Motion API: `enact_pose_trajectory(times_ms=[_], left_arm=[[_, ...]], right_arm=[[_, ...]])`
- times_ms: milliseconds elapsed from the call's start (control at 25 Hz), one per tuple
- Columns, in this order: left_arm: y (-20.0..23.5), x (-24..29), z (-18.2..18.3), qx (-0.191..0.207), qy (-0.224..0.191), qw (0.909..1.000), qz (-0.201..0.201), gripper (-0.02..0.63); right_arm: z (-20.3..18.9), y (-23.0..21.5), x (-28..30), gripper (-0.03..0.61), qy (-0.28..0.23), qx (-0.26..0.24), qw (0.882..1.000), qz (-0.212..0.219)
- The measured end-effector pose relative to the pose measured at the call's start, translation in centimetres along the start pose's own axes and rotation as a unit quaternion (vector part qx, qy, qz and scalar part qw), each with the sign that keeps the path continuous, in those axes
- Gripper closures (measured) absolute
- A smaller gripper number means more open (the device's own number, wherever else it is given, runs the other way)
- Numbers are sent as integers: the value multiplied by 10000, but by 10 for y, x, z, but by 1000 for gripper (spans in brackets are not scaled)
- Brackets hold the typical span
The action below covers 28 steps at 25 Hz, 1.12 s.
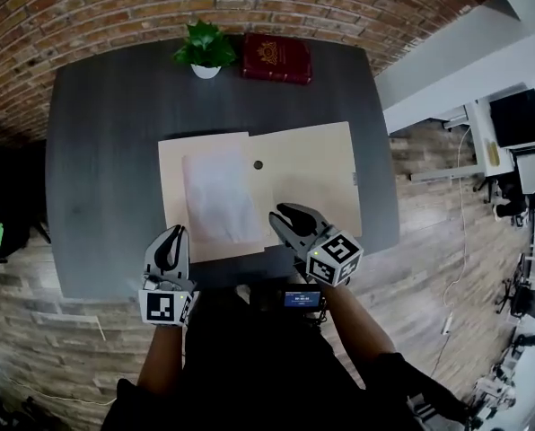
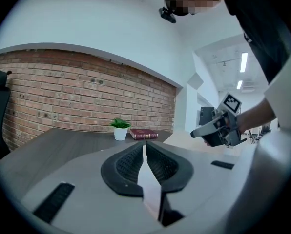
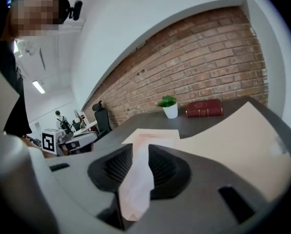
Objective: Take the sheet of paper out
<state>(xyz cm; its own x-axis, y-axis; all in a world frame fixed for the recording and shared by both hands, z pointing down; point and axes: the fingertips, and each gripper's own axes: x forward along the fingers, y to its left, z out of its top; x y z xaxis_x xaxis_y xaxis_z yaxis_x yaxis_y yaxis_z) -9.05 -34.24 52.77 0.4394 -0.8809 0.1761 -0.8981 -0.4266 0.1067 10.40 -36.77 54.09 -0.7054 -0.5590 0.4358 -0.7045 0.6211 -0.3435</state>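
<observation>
On the desk, the sheet of paper lies in the open folder. The right hand-held gripper, released and empty, should pinch its near corner while the left hand-held gripper, clenched empty, pins the folder.

left gripper: jaws together, nothing between them, pointing forward near level, forearm straight behind. right gripper: just right of left one, jaws apart, tipped down, angled toward left gripper.
</observation>
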Motion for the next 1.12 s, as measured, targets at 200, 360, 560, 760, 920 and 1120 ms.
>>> enact_pose_trajectory(times_ms=[200,360,560,760,920,1120], left_arm=[[9,13,-4,41,-8,10000,57,598],[13,20,-8,-43,55,9998,161,598],[11,26,-17,-16,182,9998,93,598],[17,30,-26,-23,320,9994,99,598],[19,31,-25,5,280,9996,75,598],[18,28,-26,55,362,9993,9,598]], right_arm=[[-22,-30,50,476,819,421,9957,74],[-52,-44,86,476,1392,780,9870,181],[-73,-58,108,476,1812,670,9812,16],[-87,-65,121,466,2005,659,9775,-3],[-97,-68,128,459,2191,677,9733,-86],[-103,-69,133,459,2450,530,9678,-231]])
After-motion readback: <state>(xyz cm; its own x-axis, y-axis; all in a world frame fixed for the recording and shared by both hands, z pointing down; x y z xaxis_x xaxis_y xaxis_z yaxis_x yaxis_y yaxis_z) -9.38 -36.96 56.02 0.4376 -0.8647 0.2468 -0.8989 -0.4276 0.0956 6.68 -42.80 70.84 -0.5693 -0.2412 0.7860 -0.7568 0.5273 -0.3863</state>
